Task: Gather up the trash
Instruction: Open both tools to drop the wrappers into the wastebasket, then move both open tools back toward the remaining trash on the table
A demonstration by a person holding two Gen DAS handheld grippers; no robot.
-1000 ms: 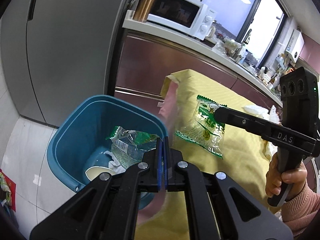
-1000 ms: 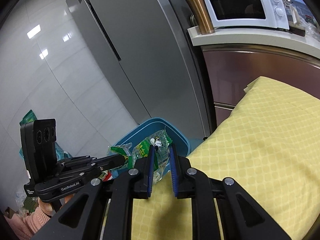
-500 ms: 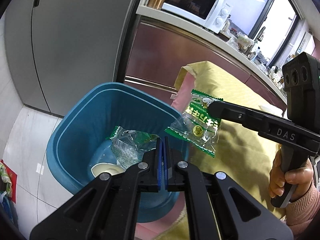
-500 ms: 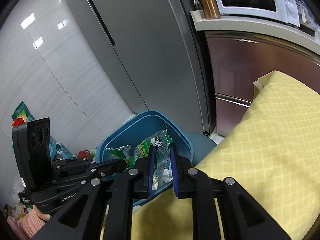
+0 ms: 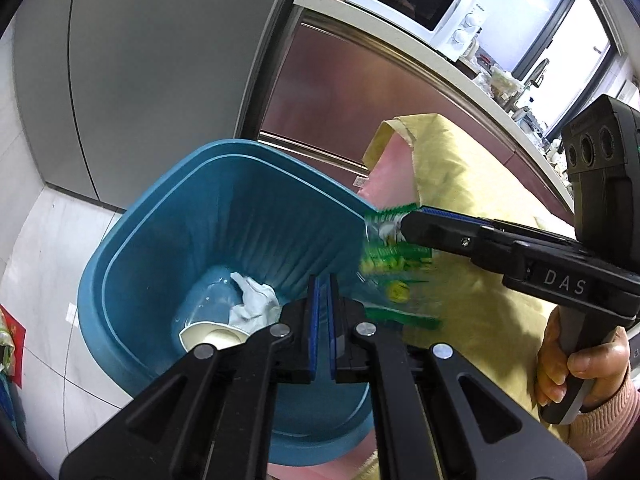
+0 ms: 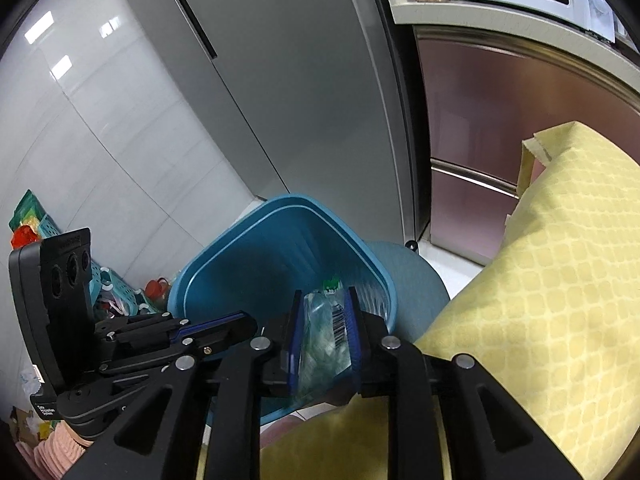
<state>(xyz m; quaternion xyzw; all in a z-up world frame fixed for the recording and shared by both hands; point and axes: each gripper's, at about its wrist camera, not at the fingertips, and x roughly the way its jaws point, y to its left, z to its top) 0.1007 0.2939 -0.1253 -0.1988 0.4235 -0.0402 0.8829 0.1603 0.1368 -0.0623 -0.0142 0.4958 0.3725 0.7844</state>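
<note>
A blue trash bin [image 5: 160,240] stands on the floor beside the yellow-clothed table [image 5: 480,200]. In it lie a paper cup [image 5: 208,336] and crumpled white paper [image 5: 254,300]. My left gripper [image 5: 323,280] hangs over the bin's inside, shut, with nothing visible between its pads. My right gripper [image 5: 404,226] reaches in from the right above the bin's near rim; its jaws are opening. A clear-and-green snack wrapper [image 5: 392,276] hangs blurred from its tip. In the right wrist view the wrapper [image 6: 324,332] fills the gap of the right gripper [image 6: 324,296], above the bin [image 6: 240,264].
A grey fridge [image 5: 140,60] and a steel cabinet front [image 5: 360,100] stand behind the bin, with a white microwave [image 5: 408,4] on the counter. Teal baskets and clutter [image 6: 40,224] sit on the floor at left. A hand [image 5: 572,360] grips the right tool's handle.
Both grippers sank toward the bin. The green wrapper at my left gripper's tips is gone from view. The right gripper carried its wrapper from over the table to the bin's rim, jaws wider.
</note>
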